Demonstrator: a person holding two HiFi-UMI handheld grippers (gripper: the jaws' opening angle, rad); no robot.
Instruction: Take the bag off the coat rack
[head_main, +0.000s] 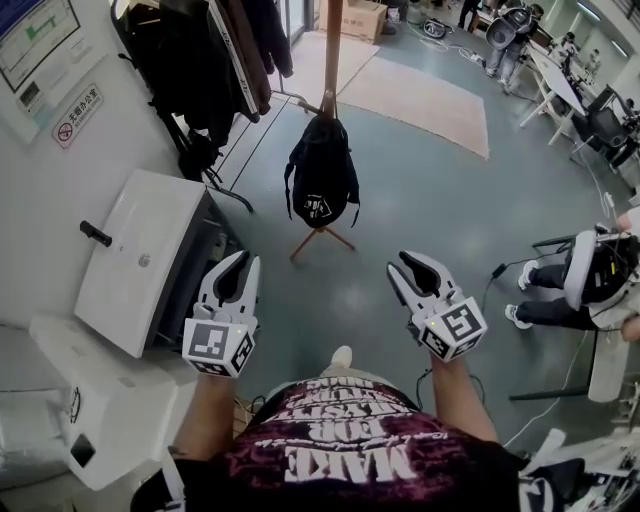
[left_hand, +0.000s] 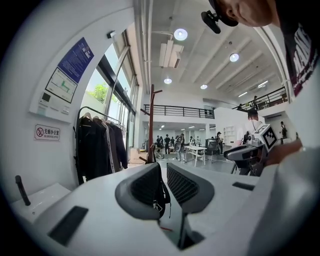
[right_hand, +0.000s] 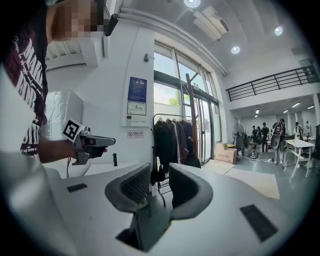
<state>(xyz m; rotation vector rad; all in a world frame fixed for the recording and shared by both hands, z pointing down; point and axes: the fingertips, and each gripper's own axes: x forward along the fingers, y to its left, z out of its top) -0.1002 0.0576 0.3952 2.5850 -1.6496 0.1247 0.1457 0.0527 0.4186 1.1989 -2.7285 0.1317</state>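
**Grey-floored hall: bag still on the rack, removal not begun**

Smooth grey-green floor runs through a bright open hall. A pale beige rectangular rug lies farther off. A metal garment rail loaded with dark coats stands along the white wall.

**Task status.** No step of the removal is complete. The small black fabric bag hangs on the brown wooden coat rack, resting against the pole above its splayed legs. Neither tool touches it.

**Materials.** The bag is soft and slack, with a white printed patch on its front and straps dangling at both sides. The rack pole is slim, rigid and round. Both tools are hard white plastic with dark ribbed pads.

**Grippers.** The left gripper has its jaws parted by a narrow gap and holds nothing. In the left gripper view the bag shows through that gap, well beyond the tips. The right gripper is likewise slightly parted and empty. Both are held low in front of the person, well apart from the bag.

**Remaining.** Approach the rack, close on a strap or top loop, lift it clear of the hook, then withdraw. The hanging point is too small to make out. Expect the soft bag to sag and swing once freed.
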